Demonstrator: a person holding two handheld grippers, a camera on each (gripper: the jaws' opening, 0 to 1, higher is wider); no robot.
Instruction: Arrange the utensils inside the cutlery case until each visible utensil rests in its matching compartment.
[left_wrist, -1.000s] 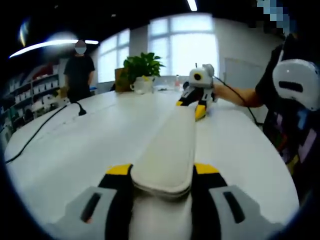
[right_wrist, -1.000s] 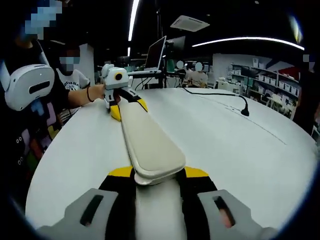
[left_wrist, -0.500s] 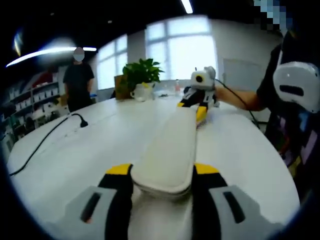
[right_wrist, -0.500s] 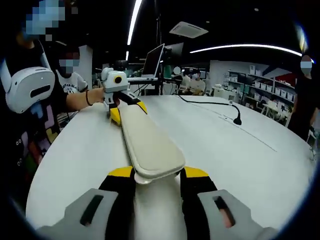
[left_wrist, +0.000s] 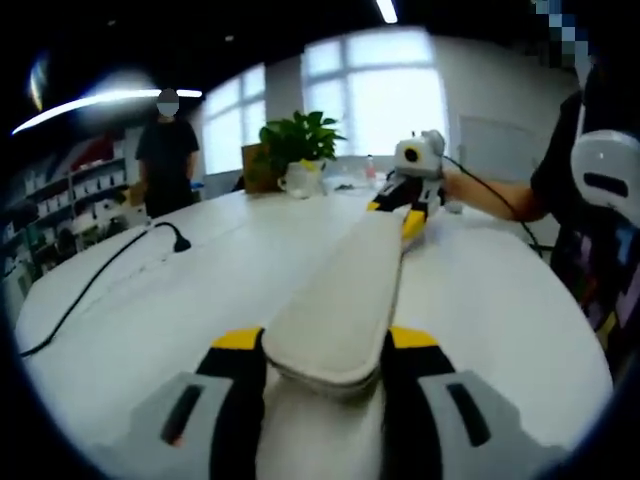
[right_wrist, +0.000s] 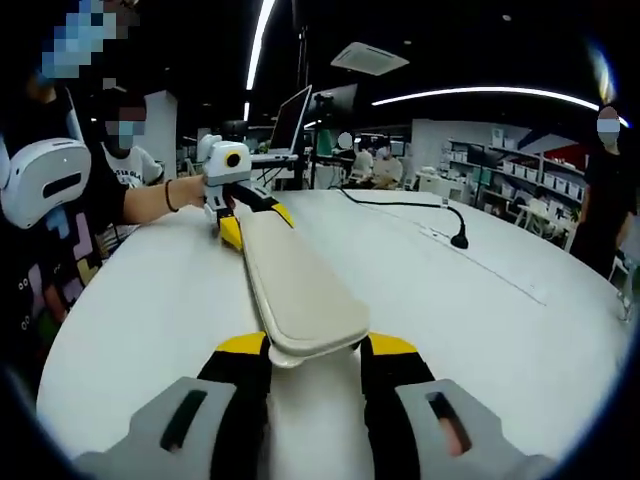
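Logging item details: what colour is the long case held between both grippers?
Plain cream, off-white, no pattern; the cutlery case shows best in the right gripper view.

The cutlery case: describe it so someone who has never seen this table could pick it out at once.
Start from the big round white table. The cutlery case is the long, cream, closed case with rounded ends stretched across it, with the left gripper at one end and the right gripper at the other. Unlike the black cable and the potted plant, it is pale and clamped at both ends.
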